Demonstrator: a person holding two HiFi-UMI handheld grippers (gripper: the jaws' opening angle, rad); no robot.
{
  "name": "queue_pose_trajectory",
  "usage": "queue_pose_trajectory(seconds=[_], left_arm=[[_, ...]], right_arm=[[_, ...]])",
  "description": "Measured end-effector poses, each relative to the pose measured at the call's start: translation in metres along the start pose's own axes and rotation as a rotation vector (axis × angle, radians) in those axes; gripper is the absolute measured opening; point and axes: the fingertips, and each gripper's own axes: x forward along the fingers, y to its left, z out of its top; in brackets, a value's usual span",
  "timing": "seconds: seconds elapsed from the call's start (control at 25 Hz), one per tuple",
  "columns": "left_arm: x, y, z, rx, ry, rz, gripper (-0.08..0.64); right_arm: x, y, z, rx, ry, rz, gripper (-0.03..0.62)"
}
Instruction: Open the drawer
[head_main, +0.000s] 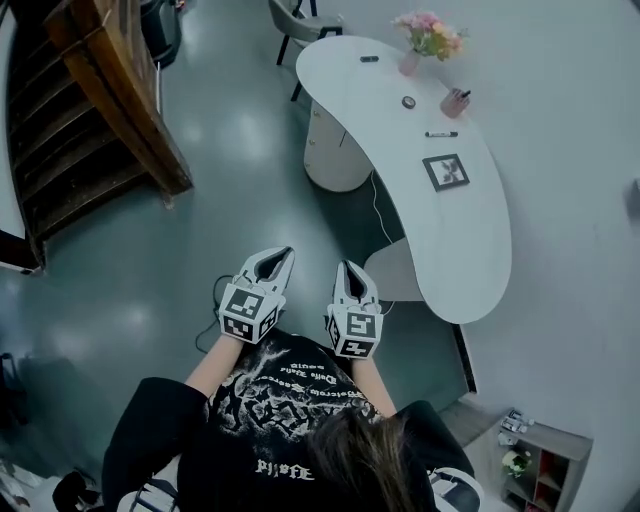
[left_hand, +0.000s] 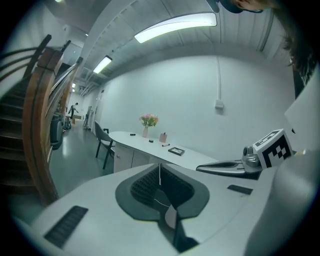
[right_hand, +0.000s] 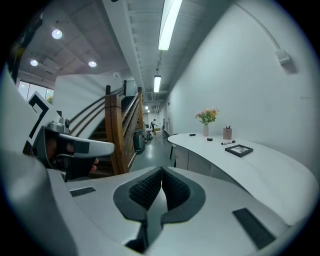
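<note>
A curved white desk (head_main: 405, 215) stands ahead of me on the right, and a rounded white drawer cabinet (head_main: 334, 152) sits under its far part. The cabinet fronts also show in the left gripper view (left_hand: 125, 158) and the right gripper view (right_hand: 192, 160); their handles are too small to make out. My left gripper (head_main: 283, 252) and right gripper (head_main: 350, 268) are held side by side over the floor, short of the desk. Both are shut with nothing between the pads (left_hand: 150, 182) (right_hand: 150, 187).
On the desk are a vase of flowers (head_main: 428, 38), a pen cup (head_main: 455, 100), a marker (head_main: 441, 134) and a picture frame (head_main: 446, 171). A chair (head_main: 300, 20) stands behind the desk. A wooden staircase (head_main: 95, 110) rises at the left, a small shelf unit (head_main: 540, 465) at the lower right.
</note>
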Motion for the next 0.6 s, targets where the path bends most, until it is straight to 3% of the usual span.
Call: queue_pose_trajectory(seconds=[0.6], left_arm=[[0.090, 0.121, 0.054, 0.033, 0.020, -0.082, 0.028]], right_arm=[[0.125, -0.004, 0.046, 0.017, 0.034, -0.100, 0.026]])
